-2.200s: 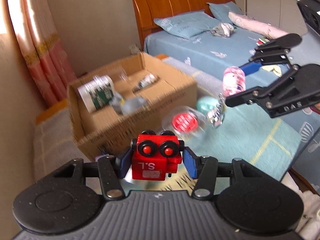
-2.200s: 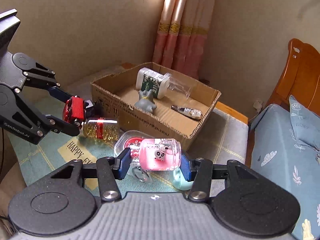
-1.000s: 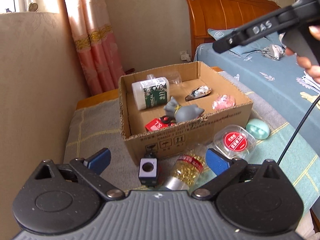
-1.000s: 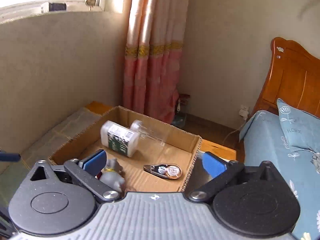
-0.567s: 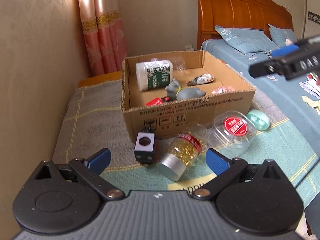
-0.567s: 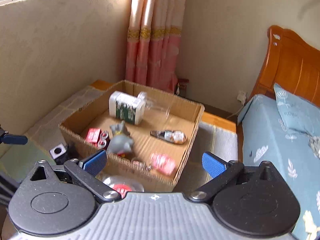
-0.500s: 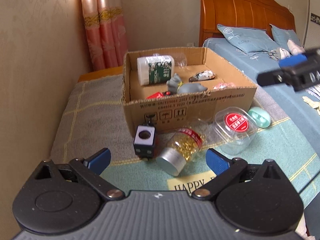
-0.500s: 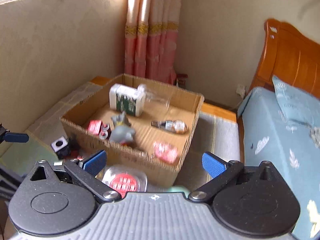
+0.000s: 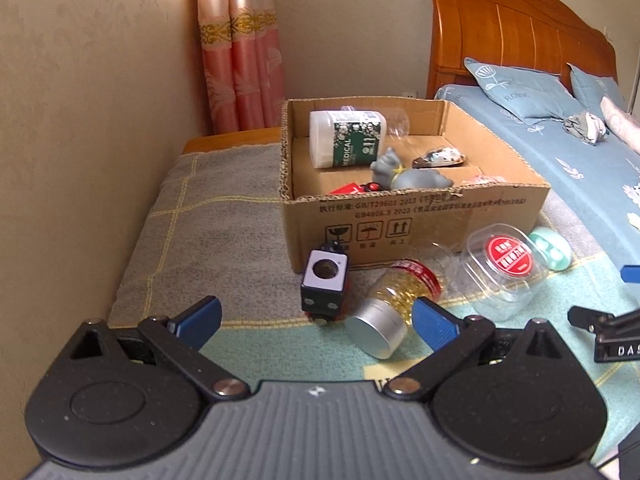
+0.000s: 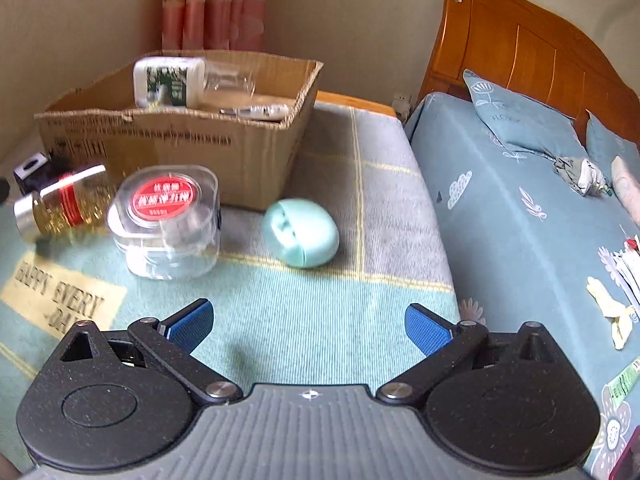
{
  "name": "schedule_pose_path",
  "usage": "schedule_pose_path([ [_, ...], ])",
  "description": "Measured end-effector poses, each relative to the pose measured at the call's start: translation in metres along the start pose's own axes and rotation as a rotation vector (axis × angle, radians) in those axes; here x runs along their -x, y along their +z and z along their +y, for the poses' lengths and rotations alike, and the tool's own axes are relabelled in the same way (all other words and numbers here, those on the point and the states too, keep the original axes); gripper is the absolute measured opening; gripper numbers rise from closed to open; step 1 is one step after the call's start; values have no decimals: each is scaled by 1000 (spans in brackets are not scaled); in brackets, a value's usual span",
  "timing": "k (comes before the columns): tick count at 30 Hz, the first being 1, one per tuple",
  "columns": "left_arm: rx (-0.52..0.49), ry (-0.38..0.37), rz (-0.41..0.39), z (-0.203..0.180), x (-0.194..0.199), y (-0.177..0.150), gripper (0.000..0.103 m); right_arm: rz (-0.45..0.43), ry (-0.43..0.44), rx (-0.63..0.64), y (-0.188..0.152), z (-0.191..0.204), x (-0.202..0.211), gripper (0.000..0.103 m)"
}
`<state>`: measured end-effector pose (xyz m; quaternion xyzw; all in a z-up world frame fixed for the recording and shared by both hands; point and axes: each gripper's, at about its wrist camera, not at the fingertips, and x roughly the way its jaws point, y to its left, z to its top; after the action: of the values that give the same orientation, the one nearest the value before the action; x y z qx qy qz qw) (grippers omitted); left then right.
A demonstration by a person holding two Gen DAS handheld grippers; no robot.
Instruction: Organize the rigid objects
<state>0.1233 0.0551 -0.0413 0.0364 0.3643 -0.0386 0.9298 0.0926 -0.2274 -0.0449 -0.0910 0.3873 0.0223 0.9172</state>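
A cardboard box (image 9: 416, 216) (image 10: 208, 148) holds a white bottle (image 9: 347, 144), a grey toy (image 9: 408, 174), a red toy car (image 9: 352, 189) and a pink item (image 9: 482, 179). In front of it lie a black cube (image 9: 324, 282), a jar of yellow capsules (image 9: 394, 304) (image 10: 60, 206), a clear tub with a red label (image 9: 506, 268) (image 10: 170, 220) and a mint green egg-shaped case (image 9: 550, 248) (image 10: 300, 232). My left gripper (image 9: 316, 318) is open and empty, just short of the cube and jar. My right gripper (image 10: 308, 328) is open and empty, short of the mint case.
The objects lie on a grey and teal blanket (image 9: 224, 216) (image 10: 320, 320) against a beige wall. A bed with blue sheets (image 10: 528, 216) and a wooden headboard (image 9: 512, 32) stands to the right. Pink curtains (image 9: 240, 60) hang behind the box.
Both grippers let their toys go into the box and opened. They have drawn back and come down low toward the blanket in front of the box.
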Motion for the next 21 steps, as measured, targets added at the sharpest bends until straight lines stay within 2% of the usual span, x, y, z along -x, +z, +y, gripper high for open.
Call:
schedule_pose_path([
  [7,28,25,18,11,-19,10,101,25,26,-10,1,1,-15,103],
  [12,-8,36,50,10,-35,12,101,30,44,-21,5,-1,-19,103],
  [18,74,69,53,32,-41,13,102,35,65,-19,6,-1,-20,103],
  [21,105,132,65,44,-43,12,102,37,81,-31,4,-4,-19,103],
])
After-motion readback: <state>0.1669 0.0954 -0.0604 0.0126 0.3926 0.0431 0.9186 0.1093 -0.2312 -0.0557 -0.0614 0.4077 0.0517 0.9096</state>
